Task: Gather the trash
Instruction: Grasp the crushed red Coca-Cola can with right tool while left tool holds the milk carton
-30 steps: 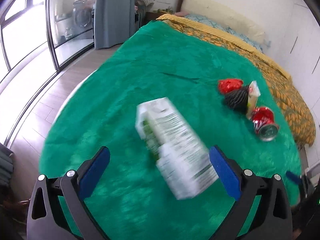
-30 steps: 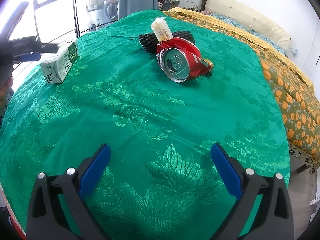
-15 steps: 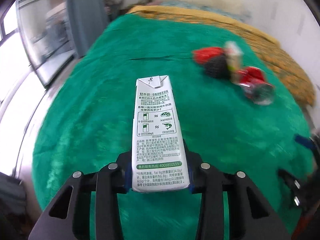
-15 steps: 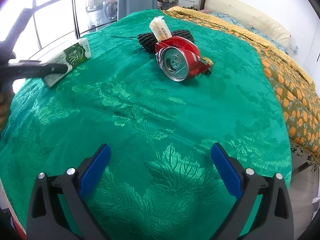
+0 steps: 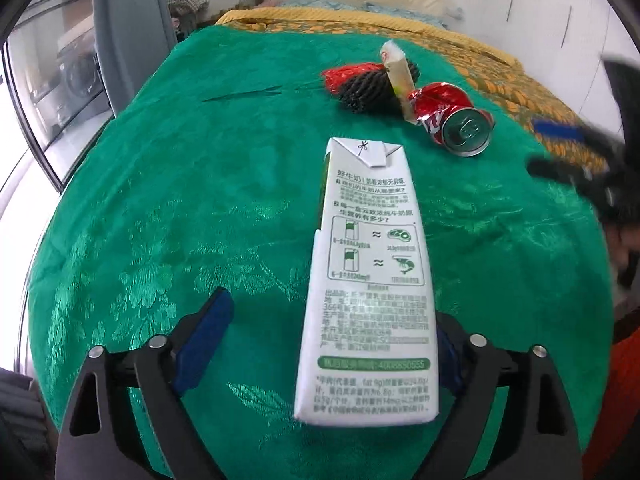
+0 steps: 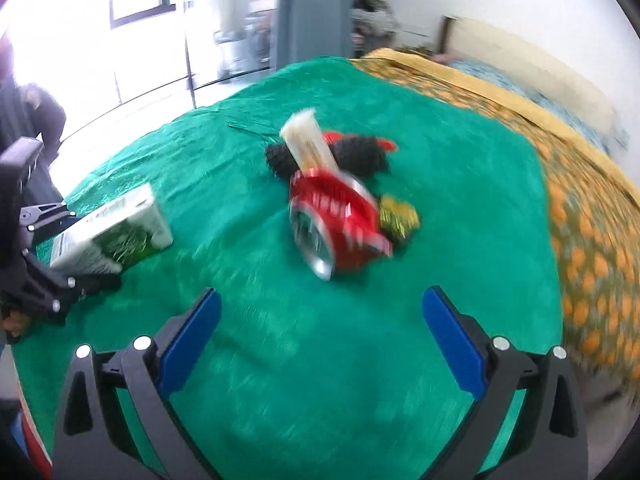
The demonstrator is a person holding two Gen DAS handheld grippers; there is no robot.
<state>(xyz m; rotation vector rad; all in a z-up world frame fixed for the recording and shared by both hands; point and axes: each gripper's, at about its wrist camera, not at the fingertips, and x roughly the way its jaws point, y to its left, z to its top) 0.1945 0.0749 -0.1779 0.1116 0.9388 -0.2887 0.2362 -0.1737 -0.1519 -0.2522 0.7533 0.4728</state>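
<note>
A white and green milk carton (image 5: 370, 272) lies between the fingers of my left gripper (image 5: 328, 344), against the right finger; the left pad stands apart from it, so the gripper is open. The carton (image 6: 116, 236) and left gripper (image 6: 36, 280) also show in the right wrist view. My right gripper (image 6: 320, 336) is open and empty, facing a crushed red can (image 6: 340, 228) from close by. The can (image 5: 452, 118), a black mesh bundle (image 5: 372, 88), a cream wrapper (image 5: 396, 68) and a red wrapper (image 5: 344, 74) lie together on the green cover (image 5: 180, 200).
A gold-green foil scrap (image 6: 398, 218) lies beside the can. The orange patterned bedspread (image 6: 580, 208) runs along the right. A grey curtain (image 5: 128, 28) and glass doors (image 5: 48, 80) stand to the left. My right gripper (image 5: 580, 160) appears blurred at the right edge.
My left gripper closed on the carton, then opened again, its left pad now apart from it. My right gripper has moved forward toward the can, with motion blur.
</note>
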